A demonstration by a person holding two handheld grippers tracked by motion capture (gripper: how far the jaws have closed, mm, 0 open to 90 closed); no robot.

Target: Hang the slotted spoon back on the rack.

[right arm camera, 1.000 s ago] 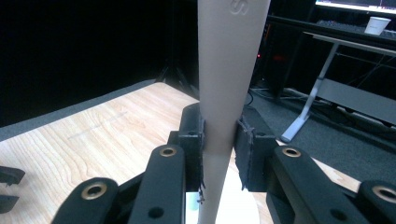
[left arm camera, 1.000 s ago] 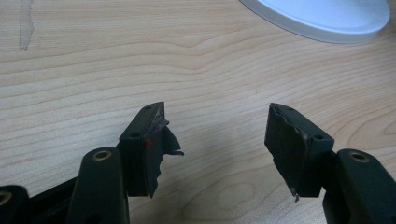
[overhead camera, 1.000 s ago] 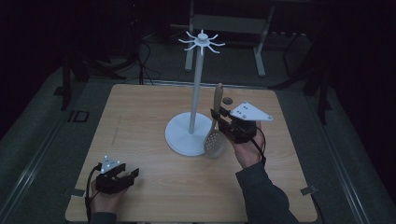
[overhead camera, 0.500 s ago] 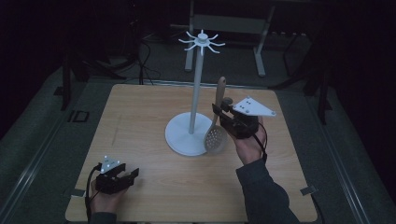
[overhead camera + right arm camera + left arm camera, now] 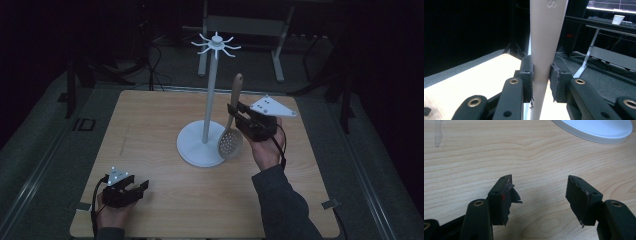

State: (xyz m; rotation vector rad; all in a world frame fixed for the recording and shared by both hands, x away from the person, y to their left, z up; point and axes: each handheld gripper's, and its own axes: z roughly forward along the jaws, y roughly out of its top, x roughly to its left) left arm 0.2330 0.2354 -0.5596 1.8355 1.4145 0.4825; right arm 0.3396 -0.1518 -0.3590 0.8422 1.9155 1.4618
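Observation:
A beige slotted spoon [image 5: 231,131] hangs upright to the right of the white stand's pole [image 5: 211,95], bowl down, above the stand's round base [image 5: 199,146]. My right gripper [image 5: 234,112] is shut on its handle [image 5: 543,50], whose tip reaches up toward the hooks of the stand's top [image 5: 216,44]. Near the table's front left corner my left gripper [image 5: 142,187] rests low over the wood, open with nothing between its fingers [image 5: 503,197]. An edge of the base [image 5: 596,131] shows ahead of it in the left gripper view.
The wooden table [image 5: 150,125] stands on a dark grey floor. A metal desk frame [image 5: 250,27] and cables lie beyond the far edge. A monitor and a paper cup [image 5: 618,19] sit on a desk in the background of the right gripper view.
My right gripper has lifted the spoon and stood it more upright beside the pole. The left gripper has stayed where it was.

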